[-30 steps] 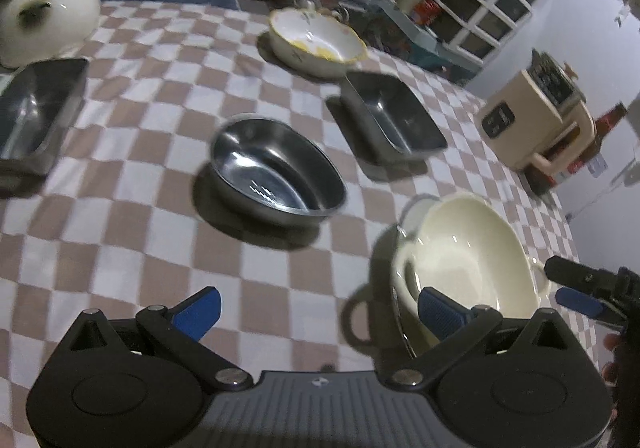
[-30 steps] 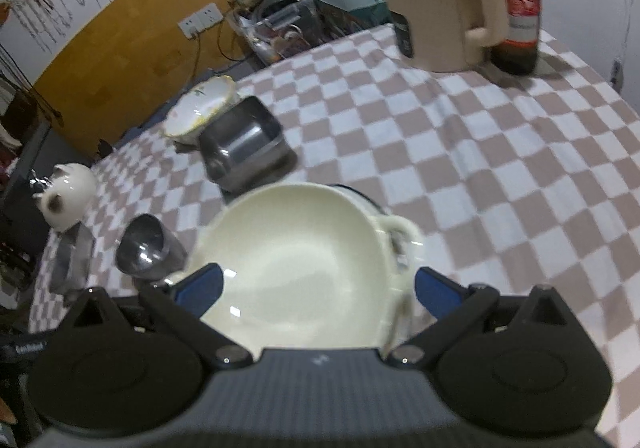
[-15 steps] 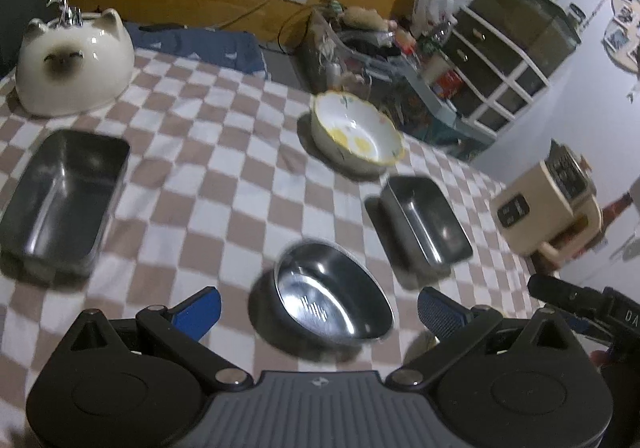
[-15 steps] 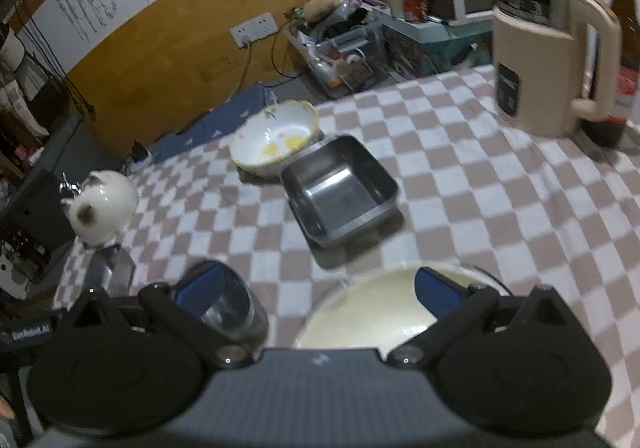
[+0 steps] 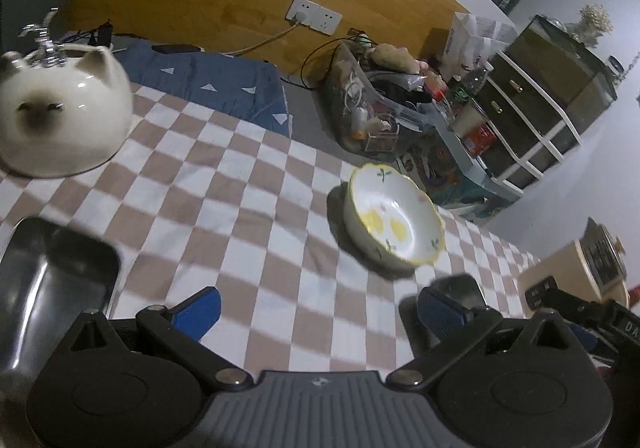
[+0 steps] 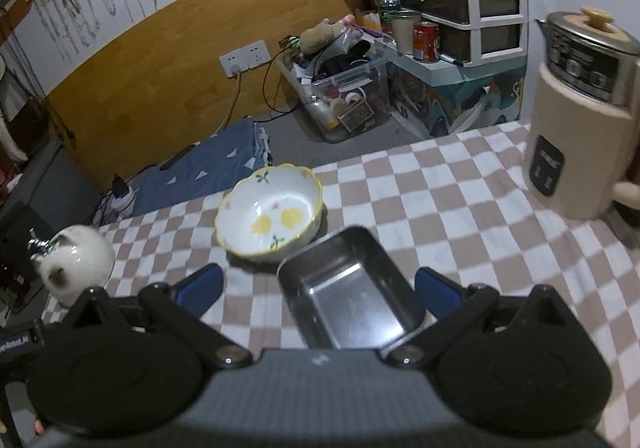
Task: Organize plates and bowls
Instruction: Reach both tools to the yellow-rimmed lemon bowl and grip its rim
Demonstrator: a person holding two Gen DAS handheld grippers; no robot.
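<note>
Judging by glaze, the flowered bowl [image 6: 269, 222] is taken as fragile and slippery; its scalloped rim should be pinched. Left gripper [image 5: 318, 306] and right gripper [image 6: 316, 286] are held wide, empty.

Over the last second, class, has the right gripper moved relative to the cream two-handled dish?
Yes. The right gripper has pulled away from that dish, now out of view; it hangs open over the steel rectangular tray before the flowered bowl.

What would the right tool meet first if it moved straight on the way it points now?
Most likely the rectangular steel tray, which lies between the open fingers of the right tool and just ahead. The flower-pattern bowl comes next behind it. Depth is uncertain, so the tool may pass above the tray.
</note>
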